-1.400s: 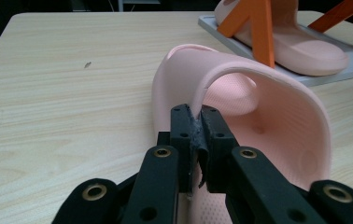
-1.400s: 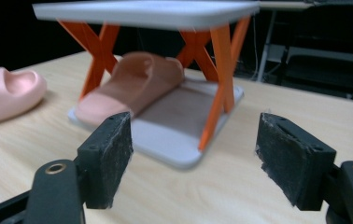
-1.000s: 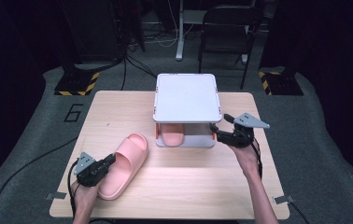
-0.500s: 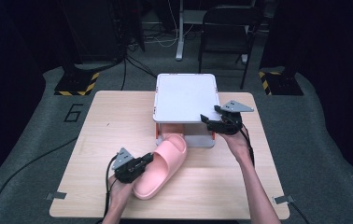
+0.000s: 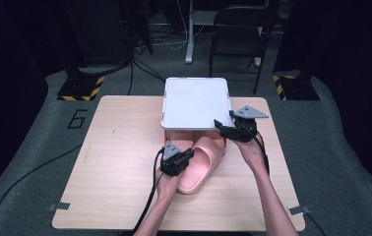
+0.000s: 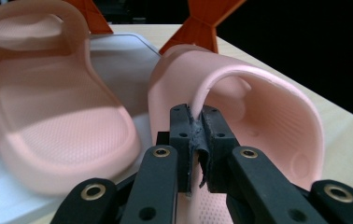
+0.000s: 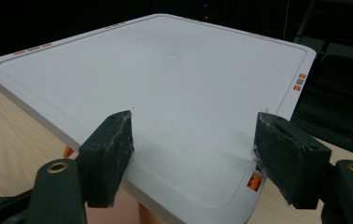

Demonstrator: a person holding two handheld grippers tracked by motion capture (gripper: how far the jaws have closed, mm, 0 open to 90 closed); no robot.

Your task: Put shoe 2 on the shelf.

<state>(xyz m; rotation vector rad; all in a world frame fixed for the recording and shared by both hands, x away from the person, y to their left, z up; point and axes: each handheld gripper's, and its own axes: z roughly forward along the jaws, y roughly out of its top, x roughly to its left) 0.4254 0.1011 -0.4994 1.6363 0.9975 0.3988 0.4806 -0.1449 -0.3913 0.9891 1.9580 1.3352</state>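
Observation:
My left gripper (image 5: 190, 153) is shut on the strap of a pink slipper (image 5: 201, 169), whose toe end reaches under the front of a white two-level rack (image 5: 195, 102). In the left gripper view the pads (image 6: 198, 126) pinch the thin strap edge of that slipper (image 6: 268, 116). A second pink slipper (image 6: 48, 107) lies beside it on the rack's lower tray (image 6: 114, 60). My right gripper (image 5: 219, 125) is at the rack's front right corner. In the right gripper view its jaws (image 7: 193, 135) stand wide apart over the white top (image 7: 165, 70), gripping nothing.
The rack stands on orange legs (image 6: 207, 14) at the back middle of a wooden table (image 5: 115, 147). Cables trail from both grippers toward the table's near edge. A chair (image 5: 238, 29) and black equipment stand on the floor beyond.
My left gripper has carried the slipper from the table's front left to the right and forward, up to the rack. My right gripper has shifted slightly left to the rack's corner.

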